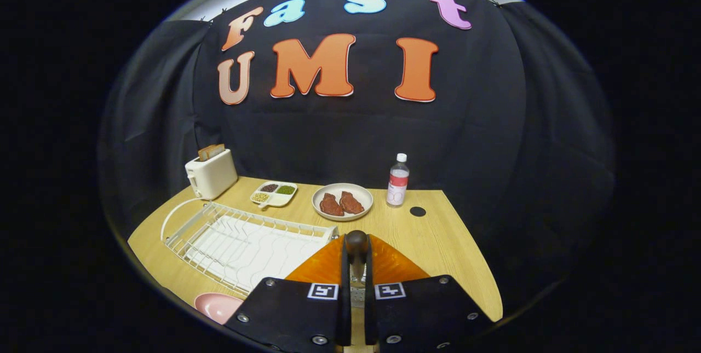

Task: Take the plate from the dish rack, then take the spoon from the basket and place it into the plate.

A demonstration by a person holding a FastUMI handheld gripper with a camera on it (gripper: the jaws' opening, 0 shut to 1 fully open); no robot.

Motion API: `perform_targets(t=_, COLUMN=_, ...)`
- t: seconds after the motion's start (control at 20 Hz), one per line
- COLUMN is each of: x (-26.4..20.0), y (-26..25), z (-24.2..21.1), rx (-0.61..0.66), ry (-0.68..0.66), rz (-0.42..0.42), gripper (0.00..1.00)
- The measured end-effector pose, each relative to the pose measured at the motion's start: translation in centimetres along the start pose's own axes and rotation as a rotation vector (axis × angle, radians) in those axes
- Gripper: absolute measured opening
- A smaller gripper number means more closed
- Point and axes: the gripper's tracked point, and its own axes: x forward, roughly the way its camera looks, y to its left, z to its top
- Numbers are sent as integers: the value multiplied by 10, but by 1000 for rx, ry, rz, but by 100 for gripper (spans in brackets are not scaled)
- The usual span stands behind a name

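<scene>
1. gripper view: the gripper point(357, 287) has its two fingers drawn close together, pinching the dark handle of the spoon point(356, 246), which stands upright between them, its rounded end poking up just past the fingertips.
2. directly behind the spoon and fingers sits an orange basket point(391, 265), its ribbed wall showing on both sides of the handle; a pale perforated part shows low down in the gap between the fingers, too hidden to tell what it is.
3. to the left of the basket lies the white wire dish rack point(241, 243), flat on the wooden table point(438, 232), with a white tray under its wires.
4. the pink plate point(216, 306) rests on the table at the near left, just beside the left finger and nearer than the rack; part of it is hidden by the gripper.
5. further back, in the middle, a pale round dish point(323, 191) carries two brown pieces of meat point(340, 203).
6. left of that is a small divided tray point(274, 194) with dark, green and yellowish fillings.
7. at the far left stands a white toaster point(211, 177) with toast point(211, 151) sticking out of the top.
8. right of the meat dish stands a clear bottle point(398, 180) with a white cap, and a small black disc point(418, 211) lies near it on the table.
</scene>
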Motion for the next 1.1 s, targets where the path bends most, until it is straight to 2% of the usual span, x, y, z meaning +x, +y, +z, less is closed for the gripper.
perform_targets(t=0.2, x=-21, y=28, z=22, rx=10, ry=-28, rz=78, gripper=10)
perform_targets(t=0.55, x=-53, y=93, z=16, rx=-33, ry=-9, rz=278, gripper=10)
perform_targets(t=0.75, x=-66, y=127, z=5, rx=-14, ry=27, rz=376, gripper=10)
perform_targets(t=1.1, x=-86, y=181, z=-43, rx=-29, ry=134, rz=524, gripper=10)
